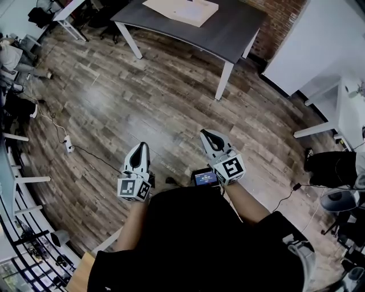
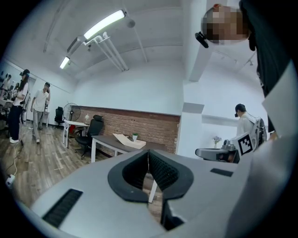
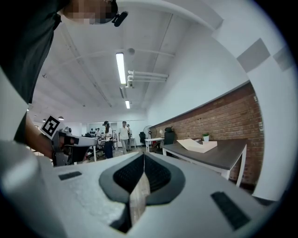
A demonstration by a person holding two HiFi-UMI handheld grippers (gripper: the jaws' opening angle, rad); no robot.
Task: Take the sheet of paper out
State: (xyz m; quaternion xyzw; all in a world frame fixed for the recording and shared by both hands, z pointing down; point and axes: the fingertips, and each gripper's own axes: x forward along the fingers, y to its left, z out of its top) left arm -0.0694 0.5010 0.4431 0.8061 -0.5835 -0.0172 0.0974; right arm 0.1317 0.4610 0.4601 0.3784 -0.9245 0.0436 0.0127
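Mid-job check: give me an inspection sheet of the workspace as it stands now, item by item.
Surface: dark grey table stands ahead across the wood floor, apart from both grippers.
Job's things: flat tan box lies on the table; no separate sheet of paper can be made out.
Clutter: small potted plant on the table beside the box.
Grippers: left gripper and right gripper are both shut, with nothing between the jaws, and point toward the table.
Cables: power strip with its cable on the floor at left; another cable on the floor at right.
Surroundings: brick wall behind the table; people standing far off.
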